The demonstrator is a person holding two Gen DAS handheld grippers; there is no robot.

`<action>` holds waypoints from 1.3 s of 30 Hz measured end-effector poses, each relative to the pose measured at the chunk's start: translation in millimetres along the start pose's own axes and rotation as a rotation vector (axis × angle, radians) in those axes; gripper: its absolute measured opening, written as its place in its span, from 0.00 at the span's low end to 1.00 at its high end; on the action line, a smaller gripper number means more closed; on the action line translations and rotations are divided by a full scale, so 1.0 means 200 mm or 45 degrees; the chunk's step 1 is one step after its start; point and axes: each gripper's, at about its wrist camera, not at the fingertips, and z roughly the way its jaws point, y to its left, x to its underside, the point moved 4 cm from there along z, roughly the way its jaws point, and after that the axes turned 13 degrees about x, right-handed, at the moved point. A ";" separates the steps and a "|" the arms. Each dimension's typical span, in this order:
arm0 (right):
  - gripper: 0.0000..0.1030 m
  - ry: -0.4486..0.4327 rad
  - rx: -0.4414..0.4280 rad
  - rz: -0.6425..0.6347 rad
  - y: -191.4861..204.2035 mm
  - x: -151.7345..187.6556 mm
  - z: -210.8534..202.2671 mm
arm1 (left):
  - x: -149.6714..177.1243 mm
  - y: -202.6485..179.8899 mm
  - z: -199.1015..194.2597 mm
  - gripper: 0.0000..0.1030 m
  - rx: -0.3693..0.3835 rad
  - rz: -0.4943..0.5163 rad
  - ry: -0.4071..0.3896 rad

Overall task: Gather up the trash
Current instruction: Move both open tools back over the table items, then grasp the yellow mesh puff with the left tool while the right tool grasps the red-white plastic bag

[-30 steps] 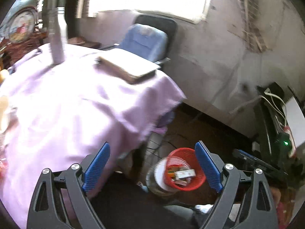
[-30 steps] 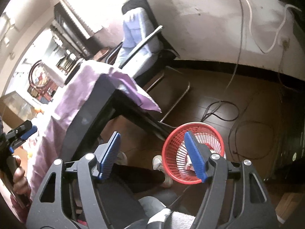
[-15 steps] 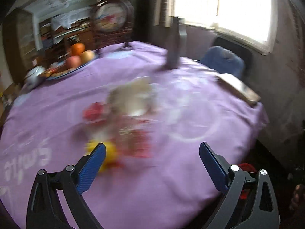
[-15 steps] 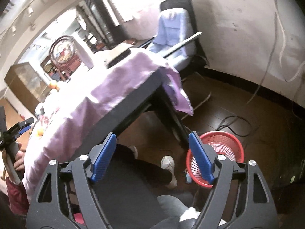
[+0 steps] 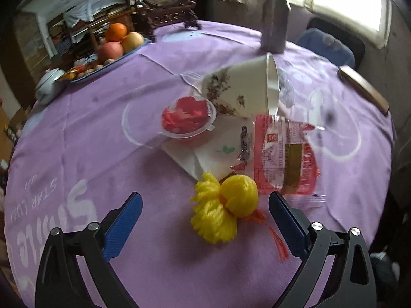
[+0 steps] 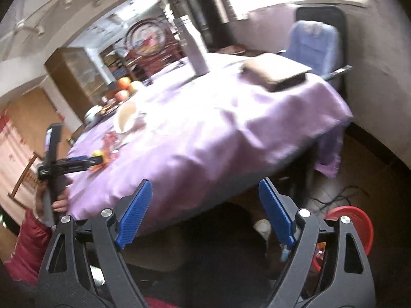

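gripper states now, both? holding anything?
Left gripper: open, empty, over the yellow pompom.
Right gripper: open, empty.

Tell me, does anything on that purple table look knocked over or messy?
Yes. A paper cup lies tipped on its side in the middle of the table, resting among a red wrapper, a napkin and a small plastic tub.

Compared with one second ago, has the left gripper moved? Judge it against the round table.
Yes. The left gripper has swung from the table's edge and the floor basket to above the tabletop, now open in front of the yellow yarn ball.
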 end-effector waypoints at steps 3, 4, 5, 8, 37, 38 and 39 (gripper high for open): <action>0.80 0.023 -0.073 -0.044 0.16 -0.04 0.05 | -0.01 0.01 0.04 0.66 0.063 0.048 0.030; 0.80 0.031 -0.097 -0.061 0.22 -0.06 0.07 | -0.01 0.02 0.03 0.57 0.098 0.051 0.017; 0.80 0.037 -0.119 -0.077 0.28 -0.07 0.08 | -0.01 0.04 0.03 0.36 0.103 0.059 0.005; 0.80 0.060 -0.184 -0.135 0.45 -0.10 0.13 | -0.01 0.14 -0.04 0.36 0.158 0.005 -0.082; 0.18 0.151 -0.323 -0.279 1.16 -0.18 0.62 | 0.01 0.42 -0.20 0.36 0.136 -0.306 -0.205; 0.18 0.122 -0.318 -0.282 1.15 -0.19 0.59 | 0.01 0.43 -0.20 0.36 0.135 -0.310 -0.208; 0.18 0.087 -0.310 -0.286 1.14 -0.19 0.55 | 0.02 0.44 -0.20 0.36 0.135 -0.320 -0.212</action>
